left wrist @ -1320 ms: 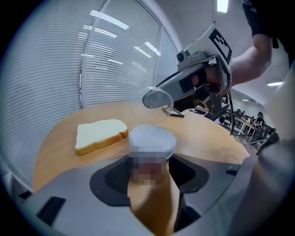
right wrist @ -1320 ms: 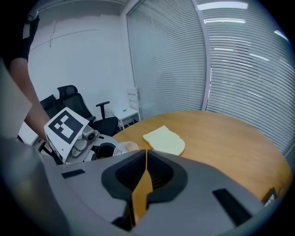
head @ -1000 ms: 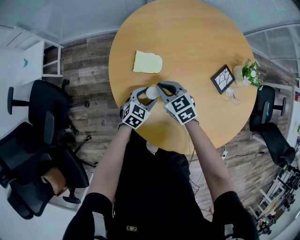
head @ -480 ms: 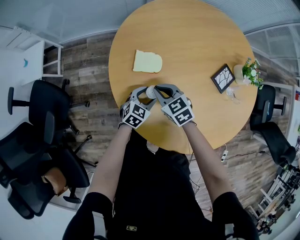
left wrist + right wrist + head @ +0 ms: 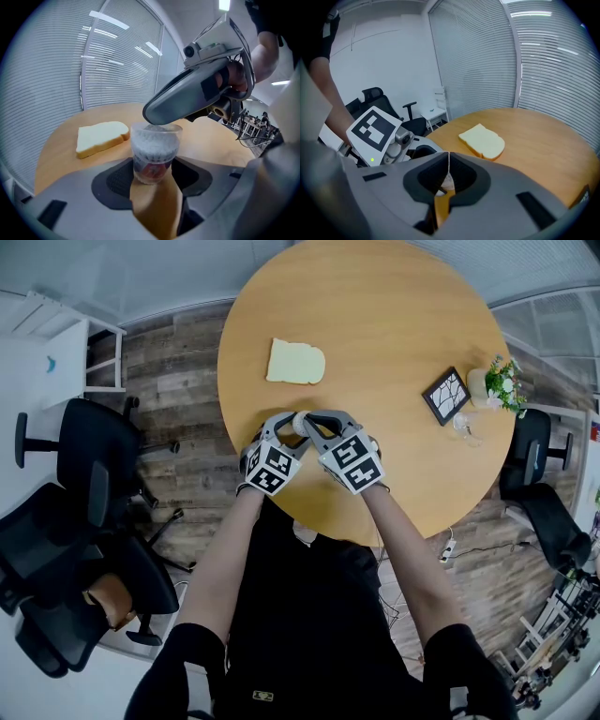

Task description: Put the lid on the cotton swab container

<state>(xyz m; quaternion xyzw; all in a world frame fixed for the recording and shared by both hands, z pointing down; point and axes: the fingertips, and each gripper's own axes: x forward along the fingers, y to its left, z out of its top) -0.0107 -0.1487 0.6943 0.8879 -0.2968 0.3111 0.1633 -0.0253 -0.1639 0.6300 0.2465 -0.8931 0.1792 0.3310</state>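
The right tongs [image 5: 315, 421] have slid a little left and nearer since a moment ago, and now sit right over the cotton swab container [image 5: 154, 153]. The left tongs [image 5: 152, 174] have not budged.

The container stands upright near the near edge of the worktop [image 5: 394, 315], a clear cup packed with white swabs, with a reddish label low down. The left tongs clamp its lower body, one pad on each side, jaws set wide around it. We'd call that the right hold: low on the wall, top rim left free. It looks light and thin-walled, so it should flex under a hard squeeze and slip under a loose one.

In the right gripper view the right tongs are drawn almost together, pinching a thin clear sliver seen edge-on, which we take for the lid [image 5: 448, 169]. That would be a featherweight, bendy and slick piece, best held by its rim and brought down flat. From here we cannot tell whether it is seated on the rim yet.

Further out, a slice of bread [image 5: 296, 363] lies on the far left. A picture frame [image 5: 444, 397] and a potted plant [image 5: 495, 385] stand well apart at the right edge.
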